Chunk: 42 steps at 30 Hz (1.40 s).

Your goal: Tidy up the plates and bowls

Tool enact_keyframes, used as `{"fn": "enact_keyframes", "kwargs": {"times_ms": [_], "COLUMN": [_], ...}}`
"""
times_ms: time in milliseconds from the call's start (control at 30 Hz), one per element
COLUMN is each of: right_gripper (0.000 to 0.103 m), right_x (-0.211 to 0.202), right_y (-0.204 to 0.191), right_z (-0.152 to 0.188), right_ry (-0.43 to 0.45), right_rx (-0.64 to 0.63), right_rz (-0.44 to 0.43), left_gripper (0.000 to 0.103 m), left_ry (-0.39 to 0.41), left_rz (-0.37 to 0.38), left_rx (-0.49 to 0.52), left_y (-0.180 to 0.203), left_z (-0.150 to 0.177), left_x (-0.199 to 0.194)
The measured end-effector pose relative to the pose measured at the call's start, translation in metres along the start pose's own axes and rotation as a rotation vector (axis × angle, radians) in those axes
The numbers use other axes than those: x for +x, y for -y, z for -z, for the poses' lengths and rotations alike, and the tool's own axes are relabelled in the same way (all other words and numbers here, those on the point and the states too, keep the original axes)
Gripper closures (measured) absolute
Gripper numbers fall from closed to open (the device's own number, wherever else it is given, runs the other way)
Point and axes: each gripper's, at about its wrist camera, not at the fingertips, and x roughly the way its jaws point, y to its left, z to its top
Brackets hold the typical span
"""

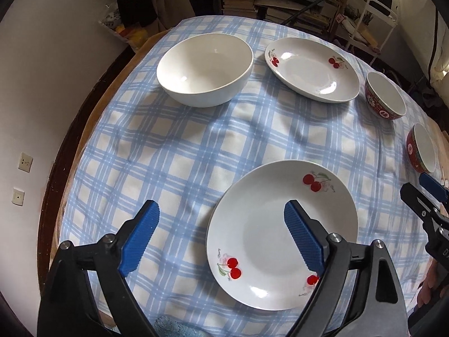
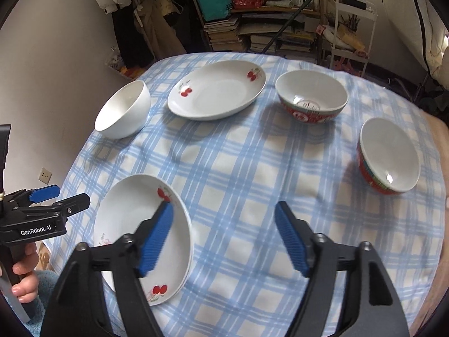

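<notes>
A near cherry plate (image 1: 280, 233) (image 2: 134, 224) lies at the table's front. A far cherry plate (image 1: 311, 68) (image 2: 217, 92) lies at the back. A large white bowl (image 1: 204, 67) (image 2: 123, 109) stands back left. Two red-sided bowls stand at the right, one further back (image 1: 385, 95) (image 2: 311, 97) and one nearer (image 1: 422, 147) (image 2: 388, 156). My left gripper (image 1: 221, 236) is open and empty, above the near plate's left rim; it also shows in the right wrist view (image 2: 60, 196). My right gripper (image 2: 223, 238) is open and empty, above the cloth just right of that plate.
The table has a blue-and-white checked cloth (image 1: 174, 146) (image 2: 252, 168). A white wall (image 1: 42, 84) lies to the left. Shelves with books (image 2: 238, 31) and a white cart (image 2: 353, 22) stand behind the table.
</notes>
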Motion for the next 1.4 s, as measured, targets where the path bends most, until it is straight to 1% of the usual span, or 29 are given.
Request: {"fn": "enact_keyframes", "kwargs": {"times_ms": [67,100,167,367,500,600,700,767,967,1100,1233,1300,1333,1367,1400], "right_gripper": [0.001,0.0,0.0,0.0,0.0,0.0,0.0,0.0,0.004,0.009,0.01,0.019,0.022,0.03,0.035], "right_x": [-0.007,-0.011,-0.016,-0.017,-0.01,-0.001,0.011,0.023,0.05,0.066,0.083,0.092,0.096,0.102,0.106], "right_y": [0.002,0.004,0.005,0.014,0.016,0.016,0.02,0.023,0.034,0.043,0.057,0.064,0.067,0.07,0.072], "right_z": [-0.011,-0.016,-0.03,-0.076,-0.109,-0.133,-0.153,-0.164,-0.19,-0.201,-0.207,-0.208,-0.208,-0.208,-0.208], "right_ry": [0.023,0.035,0.056,0.09,0.095,0.095,0.073,0.052,0.024,0.007,-0.004,-0.024,-0.035,-0.049,-0.061], "right_rx": [-0.028,-0.041,-0.07,-0.11,-0.152,-0.18,-0.181,-0.178,-0.188,-0.163,-0.111,-0.09,-0.082,-0.071,-0.062], "right_rz": [0.005,0.005,0.007,0.006,0.002,0.022,0.024,0.027,0.061,0.05,0.04,0.026,0.02,0.012,0.008], "left_gripper": [0.013,0.013,0.013,0.013,0.013,0.013,0.013,0.013,0.014,0.013,0.013,0.013,0.014,0.014,0.014], "left_ry": [0.005,0.017,0.036,0.078,0.101,0.113,0.102,0.101,0.096,0.092,0.109,0.107,0.103,0.104,0.099], "left_rz": [0.0,-0.007,-0.029,-0.038,-0.05,-0.049,-0.031,-0.032,-0.033,-0.005,-0.013,-0.017,-0.018,-0.013,-0.008], "left_rx": [-0.01,-0.026,-0.056,-0.12,-0.177,-0.188,-0.177,-0.164,-0.068,-0.009,0.059,0.091,0.108,0.118,0.127], "left_y": [0.003,0.004,0.007,0.018,0.023,0.029,0.039,0.047,0.075,0.087,0.095,0.096,0.097,0.097,0.097], "left_z": [-0.008,-0.012,-0.021,-0.052,-0.071,-0.088,-0.103,-0.112,-0.14,-0.162,-0.186,-0.199,-0.205,-0.211,-0.218], "left_x": [-0.001,-0.003,-0.005,-0.004,0.0,0.003,0.009,0.013,0.027,0.032,0.034,0.036,0.038,0.039,0.042]}}
